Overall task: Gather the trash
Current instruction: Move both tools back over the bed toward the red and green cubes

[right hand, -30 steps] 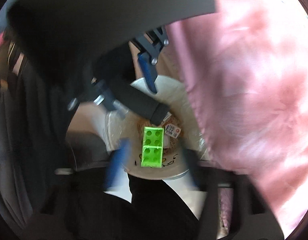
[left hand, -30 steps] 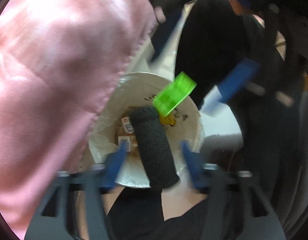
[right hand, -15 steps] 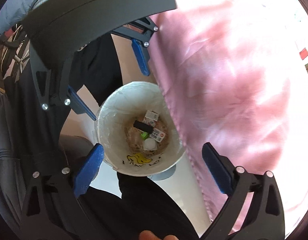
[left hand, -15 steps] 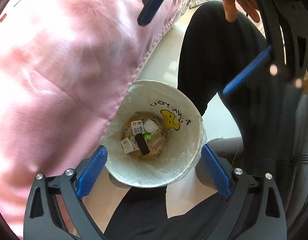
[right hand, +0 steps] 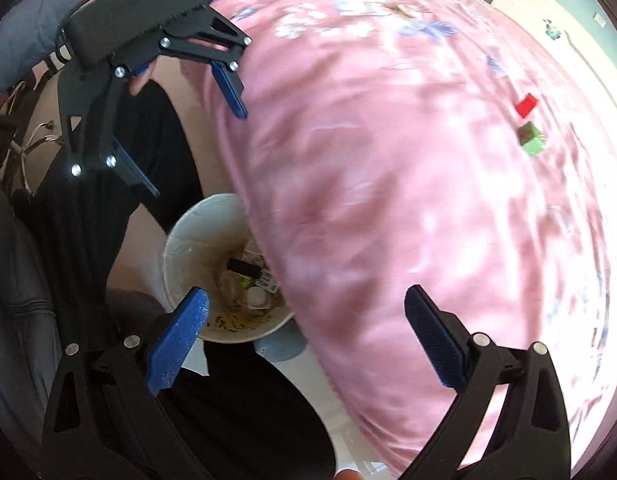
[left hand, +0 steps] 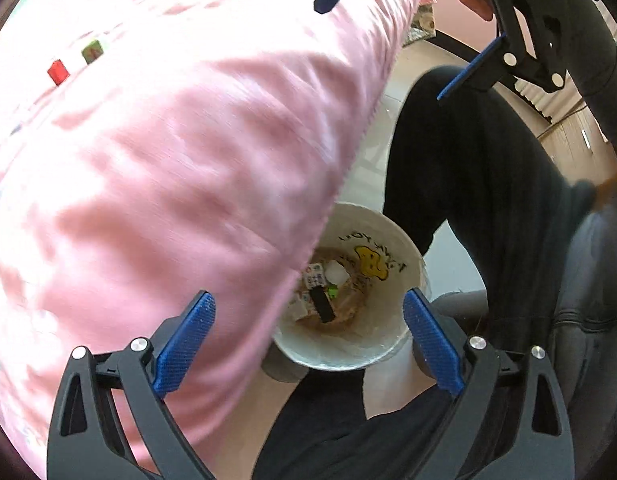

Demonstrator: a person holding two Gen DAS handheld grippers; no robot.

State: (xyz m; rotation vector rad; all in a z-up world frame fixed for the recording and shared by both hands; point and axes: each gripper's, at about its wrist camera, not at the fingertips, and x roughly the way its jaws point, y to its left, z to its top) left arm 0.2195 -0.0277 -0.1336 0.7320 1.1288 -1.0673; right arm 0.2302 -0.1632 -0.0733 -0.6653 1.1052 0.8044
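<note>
Hovering, spread left gripper [left hand: 306,344], right gripper [right hand: 306,342]

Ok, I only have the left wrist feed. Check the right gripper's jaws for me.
Observer: The right gripper is wide open, with nothing between its jaws.
Operator: Good. Now tell me what lies past the bed.
Observer: A pale wooden board shows beyond the pink bedspread.
Operator: Then look at the arm that carries my left gripper.
Observer: A blue-grey sleeve runs down to the left gripper.
</note>
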